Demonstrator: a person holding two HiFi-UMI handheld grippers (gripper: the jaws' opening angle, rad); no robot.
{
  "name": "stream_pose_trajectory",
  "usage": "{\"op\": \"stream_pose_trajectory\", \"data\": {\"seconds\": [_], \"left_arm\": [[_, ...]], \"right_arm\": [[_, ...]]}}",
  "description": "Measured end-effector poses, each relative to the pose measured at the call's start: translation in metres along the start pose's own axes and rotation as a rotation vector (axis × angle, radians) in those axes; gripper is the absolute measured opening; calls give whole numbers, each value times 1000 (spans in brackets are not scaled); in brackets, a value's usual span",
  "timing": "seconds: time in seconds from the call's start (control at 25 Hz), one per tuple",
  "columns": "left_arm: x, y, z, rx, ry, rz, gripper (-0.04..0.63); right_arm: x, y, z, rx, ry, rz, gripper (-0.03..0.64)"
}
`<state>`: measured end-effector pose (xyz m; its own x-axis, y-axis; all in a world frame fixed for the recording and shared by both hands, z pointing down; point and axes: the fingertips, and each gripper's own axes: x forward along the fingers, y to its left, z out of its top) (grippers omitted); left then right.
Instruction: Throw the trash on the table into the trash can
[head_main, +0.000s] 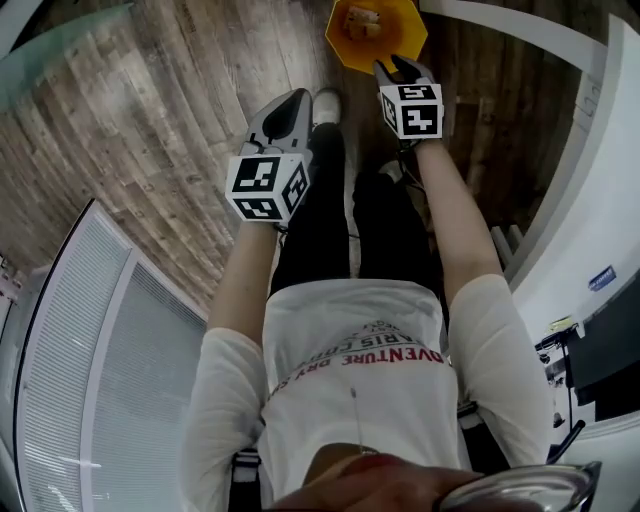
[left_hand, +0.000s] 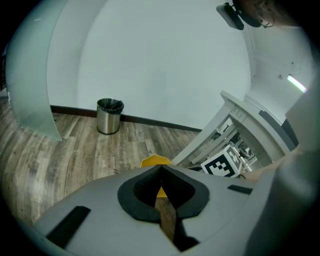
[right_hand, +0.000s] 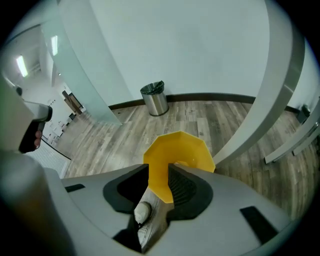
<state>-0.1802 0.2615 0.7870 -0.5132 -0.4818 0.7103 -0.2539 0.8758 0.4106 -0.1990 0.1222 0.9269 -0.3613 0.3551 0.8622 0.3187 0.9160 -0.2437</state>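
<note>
The right gripper (right_hand: 159, 168) has its jaws spread with nothing pinched. Through the gap shows the yellow trash can (right_hand: 180, 150), below and just ahead of the tips. The left gripper (left_hand: 161, 169) has its jaws pressed together at the tips, empty, and hangs beside the right one, farther from the can. Each gripper carries one marker cube (head_main: 265, 187) of black-and-white squares, two in all. The single yellow can stands upright on the wood floor (head_main: 150, 110) just ahead of the person's feet, with its many-sided mouth facing up and its long axis vertical. A few pale scraps of trash (head_main: 362, 20) lie inside it, too small to count or tell apart. The can sits close to the foot of a curved white panel (right_hand: 250, 125). One round metal bin (right_hand: 155, 98) with a dark liner stands upright well apart from it, at the floor's far edge against the wall. The person's white shirt (head_main: 350, 340) carries print, of which the word "ADVENTURE" can be read.
</note>
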Motion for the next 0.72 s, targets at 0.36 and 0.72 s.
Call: {"op": "stream_pose_trajectory", "data": {"seconds": [0.36, 0.72], "left_arm": [[-58, -97, 91, 161, -76, -107, 23], [-113, -273, 184, 509, -133, -357, 23]], "right_arm": [[-177, 19, 97, 61, -278, -77, 34], [-416, -35, 152, 225, -617, -284, 29]]}}
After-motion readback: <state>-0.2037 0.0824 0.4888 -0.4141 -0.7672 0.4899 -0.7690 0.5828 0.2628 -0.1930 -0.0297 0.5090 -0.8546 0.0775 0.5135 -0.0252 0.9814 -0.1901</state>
